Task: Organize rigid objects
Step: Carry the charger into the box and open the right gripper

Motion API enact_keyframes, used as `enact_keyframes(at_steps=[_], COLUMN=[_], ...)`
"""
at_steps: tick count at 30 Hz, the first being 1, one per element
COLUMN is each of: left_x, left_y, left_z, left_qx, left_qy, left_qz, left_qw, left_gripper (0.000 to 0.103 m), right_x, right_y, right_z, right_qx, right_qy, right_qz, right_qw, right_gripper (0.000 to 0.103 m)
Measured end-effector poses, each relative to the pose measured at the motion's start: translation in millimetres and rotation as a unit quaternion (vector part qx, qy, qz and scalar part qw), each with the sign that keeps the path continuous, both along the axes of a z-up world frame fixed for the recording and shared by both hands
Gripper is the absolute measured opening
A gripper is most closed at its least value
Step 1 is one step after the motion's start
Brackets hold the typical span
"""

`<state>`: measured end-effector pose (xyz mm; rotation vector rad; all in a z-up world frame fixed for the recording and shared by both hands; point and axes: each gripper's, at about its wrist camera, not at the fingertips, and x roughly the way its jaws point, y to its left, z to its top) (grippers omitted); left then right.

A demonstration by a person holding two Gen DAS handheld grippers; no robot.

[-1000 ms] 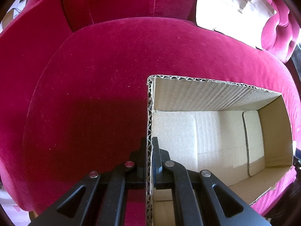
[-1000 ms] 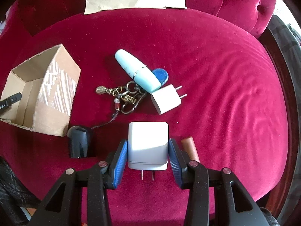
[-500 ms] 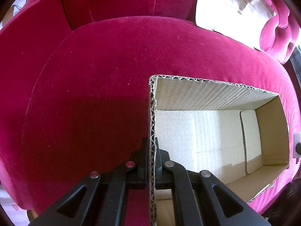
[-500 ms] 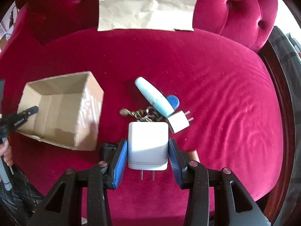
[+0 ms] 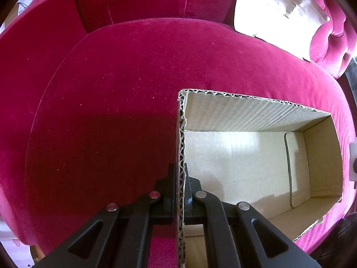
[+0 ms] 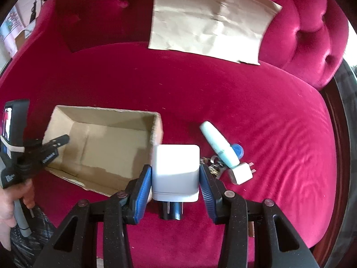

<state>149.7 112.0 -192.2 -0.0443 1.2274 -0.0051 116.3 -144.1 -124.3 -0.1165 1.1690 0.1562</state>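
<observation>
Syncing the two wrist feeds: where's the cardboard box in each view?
Left wrist: cardboard box fills the lower right, its near wall pinched in the left gripper.
Right wrist: it sits left of centre, open and empty, beside the white charger in the right gripper.
Shared landmark: brown paper on the sofa back.

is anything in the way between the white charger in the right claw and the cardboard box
Nothing visible blocks it. The white charger sits clamped in the right claw, just beside the cardboard box's near right wall. The box's open top is unobstructed and its floor bare; the left claw pinches the far wall.
</observation>
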Motion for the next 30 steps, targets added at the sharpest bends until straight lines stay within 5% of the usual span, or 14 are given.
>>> enact_keyframes(at_steps=[30], left_x=[-2], left_y=[1], left_z=[0], left_qx=[0.004], left_qy=[0.000], left_qz=[-0.001], left_qw=[1.0000], left_gripper=[0.003], right_x=[32], right_y=[98], right_z=[-47], right_qx=[0.026], right_qy=[0.017], right_qz=[0.057], right_qw=[0.998], right_gripper=[0.046])
